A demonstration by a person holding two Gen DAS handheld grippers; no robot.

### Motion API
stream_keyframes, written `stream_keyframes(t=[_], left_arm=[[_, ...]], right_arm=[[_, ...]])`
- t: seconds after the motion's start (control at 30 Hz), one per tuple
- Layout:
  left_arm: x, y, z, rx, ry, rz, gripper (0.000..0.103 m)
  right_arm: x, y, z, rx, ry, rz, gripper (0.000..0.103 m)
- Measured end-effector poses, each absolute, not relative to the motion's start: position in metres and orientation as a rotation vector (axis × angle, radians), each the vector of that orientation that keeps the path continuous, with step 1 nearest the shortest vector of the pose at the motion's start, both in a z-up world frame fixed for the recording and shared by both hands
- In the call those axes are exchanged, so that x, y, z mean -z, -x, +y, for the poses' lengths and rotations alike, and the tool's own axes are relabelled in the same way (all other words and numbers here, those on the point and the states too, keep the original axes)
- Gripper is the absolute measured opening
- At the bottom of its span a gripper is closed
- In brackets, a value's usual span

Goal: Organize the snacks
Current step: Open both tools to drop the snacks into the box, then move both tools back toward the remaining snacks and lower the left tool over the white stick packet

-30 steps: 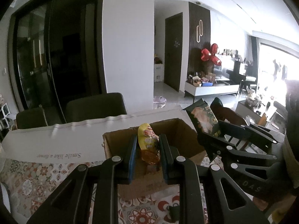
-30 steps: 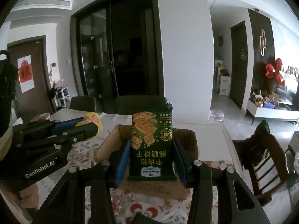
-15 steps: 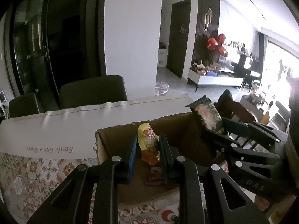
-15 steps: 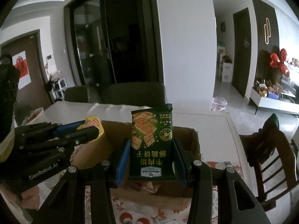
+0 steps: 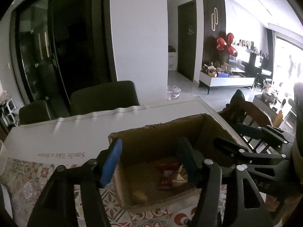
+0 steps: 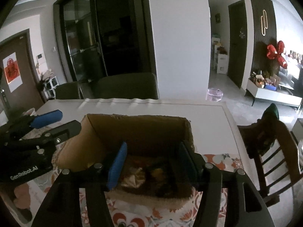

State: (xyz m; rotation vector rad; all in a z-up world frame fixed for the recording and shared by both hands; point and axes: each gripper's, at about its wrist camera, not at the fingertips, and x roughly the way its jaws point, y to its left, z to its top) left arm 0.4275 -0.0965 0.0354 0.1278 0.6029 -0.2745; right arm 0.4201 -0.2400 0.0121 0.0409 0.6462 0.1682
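An open cardboard box stands on the patterned tablecloth. Over its near side my left gripper hangs with its jaws opening and nothing between them. Below it a yellowish snack and a red packet lie blurred on the box floor. My right gripper is over the same box, jaws opening and empty, above several dim packets. Each gripper also shows in the other's view: the right gripper and the left gripper.
A white runner covers the far part of the table. Dark chairs stand behind it. A wooden chair is at the table's right side. A white pillar and dark glass doors lie beyond.
Both grippers let go: the yellow snack has left the left jaws and the green cracker packet the right jaws, both gone down into the box. Both hands came closer to the box and lower.
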Motion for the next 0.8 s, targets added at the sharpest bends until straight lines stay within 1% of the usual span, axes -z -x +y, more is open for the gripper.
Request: stream_keyframes(t=[0.07,0.1,0.17,0.2,0.67,0.8], left_arm=[[-0.038,-0.419,-0.094,0.269,-0.139,0.584,0.066],[-0.040,-0.414,-0.092,0.267,-0.143,0.574,0.067],[-0.043,-0.402,-0.089,0.267,-0.146,0.557,0.072],[-0.044,-0.395,-0.087,0.272,-0.146,0.549,0.072],[-0.059,-0.308,-0.063,0.286,-0.134,0.444,0.072],[-0.055,-0.290,-0.055,0.291,-0.129,0.441,0.072]], right_arm=[[-0.016,-0.412,-0.239,-0.160,-0.038,0.629,0.068],[-0.019,-0.407,-0.239,-0.156,-0.036,0.618,0.068],[-0.024,-0.395,-0.238,-0.154,-0.030,0.594,0.068],[-0.027,-0.389,-0.237,-0.151,-0.030,0.584,0.068],[-0.042,-0.310,-0.221,-0.140,-0.030,0.498,0.068],[-0.040,-0.289,-0.216,-0.126,-0.026,0.477,0.068]])
